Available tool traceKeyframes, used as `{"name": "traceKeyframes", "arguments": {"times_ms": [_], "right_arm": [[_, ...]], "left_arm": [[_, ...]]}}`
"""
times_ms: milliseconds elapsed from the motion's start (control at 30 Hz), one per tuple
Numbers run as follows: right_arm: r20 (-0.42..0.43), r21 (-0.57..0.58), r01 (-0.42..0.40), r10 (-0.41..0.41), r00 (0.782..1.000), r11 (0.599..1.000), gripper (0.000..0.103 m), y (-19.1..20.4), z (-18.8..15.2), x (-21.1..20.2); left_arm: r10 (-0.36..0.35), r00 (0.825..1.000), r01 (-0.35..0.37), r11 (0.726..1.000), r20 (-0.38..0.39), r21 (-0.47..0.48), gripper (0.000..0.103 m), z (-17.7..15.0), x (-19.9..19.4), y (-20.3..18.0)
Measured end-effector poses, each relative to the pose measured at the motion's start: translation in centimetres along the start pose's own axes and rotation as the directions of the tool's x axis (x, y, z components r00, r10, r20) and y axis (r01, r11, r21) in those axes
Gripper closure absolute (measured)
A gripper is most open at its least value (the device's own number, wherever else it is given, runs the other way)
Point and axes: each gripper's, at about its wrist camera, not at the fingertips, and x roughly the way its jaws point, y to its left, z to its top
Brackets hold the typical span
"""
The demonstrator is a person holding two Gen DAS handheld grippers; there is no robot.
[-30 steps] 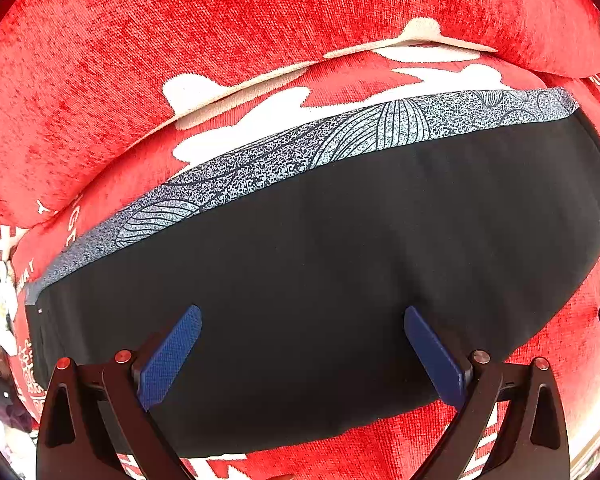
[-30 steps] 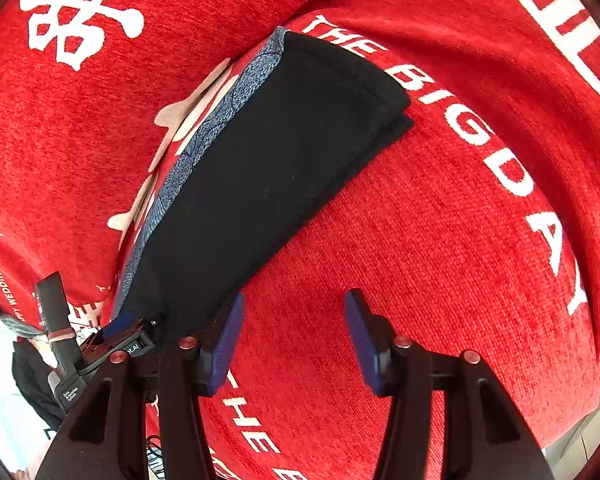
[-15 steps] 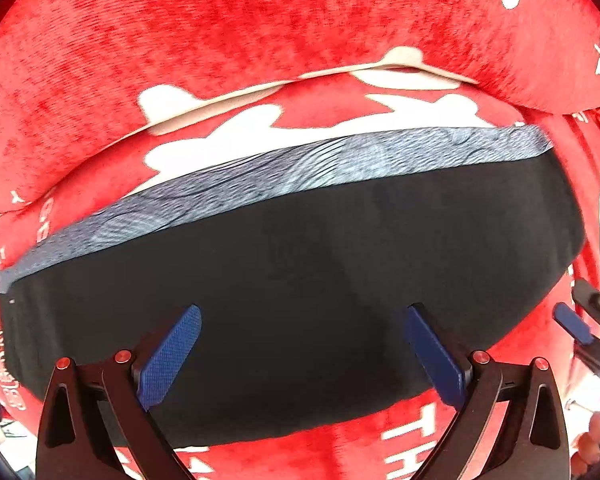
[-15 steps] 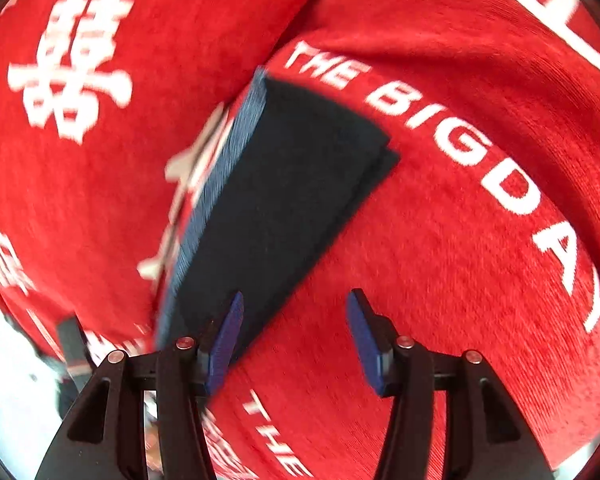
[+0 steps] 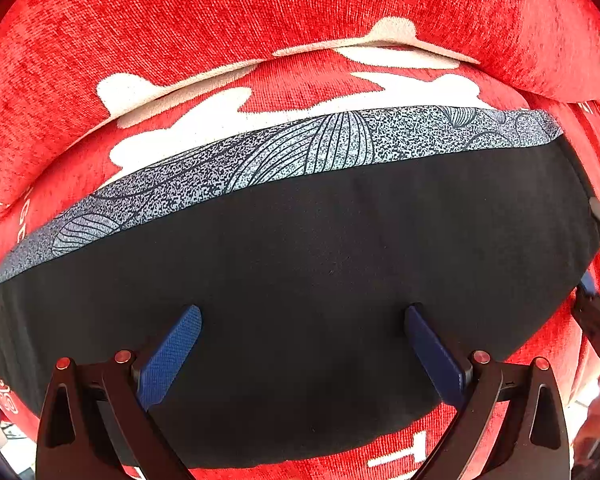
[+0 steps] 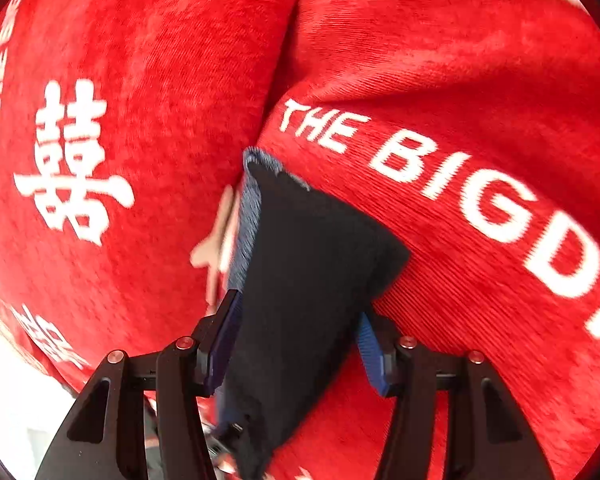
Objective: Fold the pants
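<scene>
Already folded into a long band, the pants (image 5: 308, 280) lie across the red sofa cushion (image 5: 220, 20). Left tool (image 5: 300, 344) hovers released over the middle. Right tool (image 6: 296, 344) straddles the end at six o'clock, seemingly unclenched; blur hides contact. Closing there could pinch only the top layer, dragging the fold apart.

one pair of black pants (image 5: 320, 280), folded, single patterned grey band (image 5: 300, 152) along one edge. two grippers: left gripper (image 5: 300, 344), right gripper (image 6: 296, 344); two blue-padded fingers each, four in all. red cushions with white print: at least two, seat cushion (image 6: 480, 320) and back cushion (image 6: 140, 80). exact cushion count unclear.
</scene>
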Motion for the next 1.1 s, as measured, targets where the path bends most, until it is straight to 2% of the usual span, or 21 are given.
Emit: {"name": "traceKeyframes", "arguments": {"times_ms": [33, 67, 133, 233, 333, 400, 500, 533, 633, 700, 767, 900, 933, 1000, 1100], "right_arm": [[-0.005, 0.034, -0.018, 0.019, 1.000, 0.999, 0.068, -0.1, 0.2, 0.3], [-0.023, 0.051, -0.014, 0.015, 1.000, 0.999, 0.090, -0.2, 0.3, 0.6], [-0.034, 0.038, -0.011, 0.012, 0.999, 0.999, 0.090, 0.3, 0.3, 0.6], [-0.048, -0.061, -0.043, 0.040, 0.998, 0.997, 0.090, 2.7, -0.1, -0.3], [-0.068, -0.167, -0.057, 0.047, 0.997, 0.984, 0.090, 5.5, -0.9, -1.0], [-0.077, -0.227, -0.073, 0.057, 0.995, 0.971, 0.090, 7.4, -1.5, -1.3], [-0.095, -0.295, -0.080, 0.053, 0.994, 0.952, 0.090, 9.8, -2.3, -1.0], [-0.098, -0.331, -0.075, 0.044, 0.994, 0.941, 0.090, 10.8, -2.8, -0.9], [-0.111, -0.408, -0.075, 0.032, 0.993, 0.910, 0.090, 13.4, -4.1, -0.5], [-0.119, -0.447, -0.078, 0.027, 0.993, 0.891, 0.090, 14.3, -5.0, -0.8], [-0.124, -0.510, -0.066, 0.003, 0.992, 0.858, 0.090, 16.0, -6.4, -0.8], [-0.115, -0.660, -0.015, -0.082, 0.990, 0.751, 0.090, 19.5, -10.2, -0.2], [-0.107, -0.709, 0.006, -0.116, 0.987, 0.705, 0.090, 20.7, -11.8, 0.4], [-0.109, -0.763, 0.014, -0.149, 0.983, 0.647, 0.090, 22.1, -14.3, 1.7], [-0.121, -0.811, 0.028, -0.215, 0.969, 0.584, 0.090, 23.0, -18.5, 4.8]], "left_arm": [[-0.005, 1.000, 0.005, 1.000, -0.004, -0.003, 0.004, 0.2, -0.2, 0.1], [-0.007, 1.000, 0.007, 1.000, 0.006, -0.004, 0.017, 0.9, -0.7, 0.2], [0.014, 0.998, -0.014, 1.000, 0.053, -0.014, 0.029, 1.7, -2.0, 0.6], [0.062, 0.987, -0.051, 0.996, 0.148, -0.074, 0.029, 3.7, -3.5, 1.5], [0.034, 0.989, -0.020, 0.995, 0.142, -0.096, 0.029, 5.4, -2.4, 1.4], [0.016, 0.995, -0.011, 0.999, 0.101, -0.050, 0.029, 5.1, -0.1, -0.2], [0.068, 0.985, -0.069, 0.998, 0.160, 0.002, 0.028, 4.6, 0.1, -1.6], [0.065, 0.985, -0.068, 0.998, 0.162, 0.012, 0.028, 4.6, 0.0, -1.7], [0.000, 0.991, -0.001, 1.000, 0.133, 0.002, 0.028, 5.0, -0.3, -0.6], [-0.009, 0.991, 0.010, 1.000, 0.136, -0.006, 0.028, 5.0, -1.0, 0.8], [-0.014, 0.986, 0.018, 1.000, 0.169, -0.023, 0.028, 4.5, -2.2, 2.7], [-0.027, 0.977, 0.039, 0.998, 0.211, -0.054, 0.028, 2.9, -4.6, 7.5], [-0.020, 0.976, 0.034, 0.998, 0.215, -0.062, 0.028, 2.3, -4.8, 8.8], [0.003, 0.976, 0.016, 0.996, 0.216, -0.087, 0.028, 0.8, -5.6, 12.6], [0.031, 0.978, -0.002, 0.991, 0.206, -0.137, 0.028, -1.0, -6.2, 17.2]]}}
